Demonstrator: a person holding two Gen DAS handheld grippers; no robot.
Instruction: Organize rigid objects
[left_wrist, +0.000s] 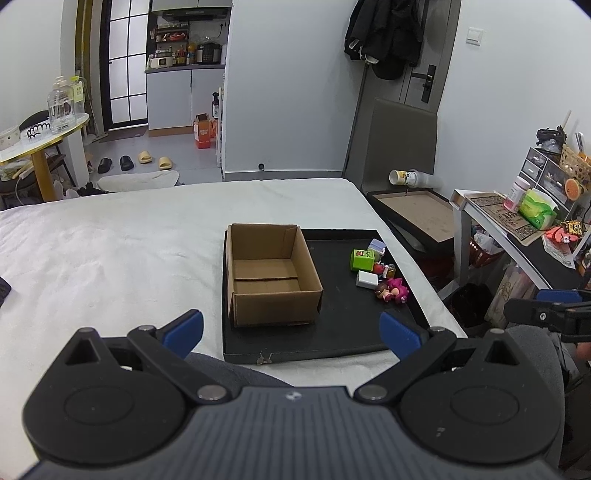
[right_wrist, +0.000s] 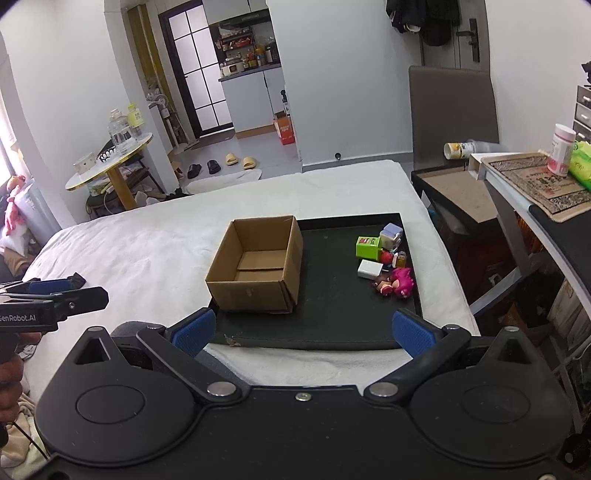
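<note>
White-walled room (left_wrist: 288, 92), white bed (left_wrist: 110, 240)

An open cardboard box (right_wrist: 255, 267) is set on the left part of a black tray (right_wrist: 332, 295). Small toys (right_wrist: 386, 260) are clustered by the tray's right edge. The right gripper (right_wrist: 302, 330) is held spread, empty, near the front edge.

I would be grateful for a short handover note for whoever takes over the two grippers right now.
Left gripper: open, holding nothing, held back at the near edge of the black tray.
Right gripper: open, holding nothing, also at the near edge.
Cardboard box: on the tray's left half, open, nothing inside.
Small items lie in a cluster on the tray's right side: green box, white block, pink toy and a few others.
Done: nothing packed.
Left: presumably move each item into the box.
</note>
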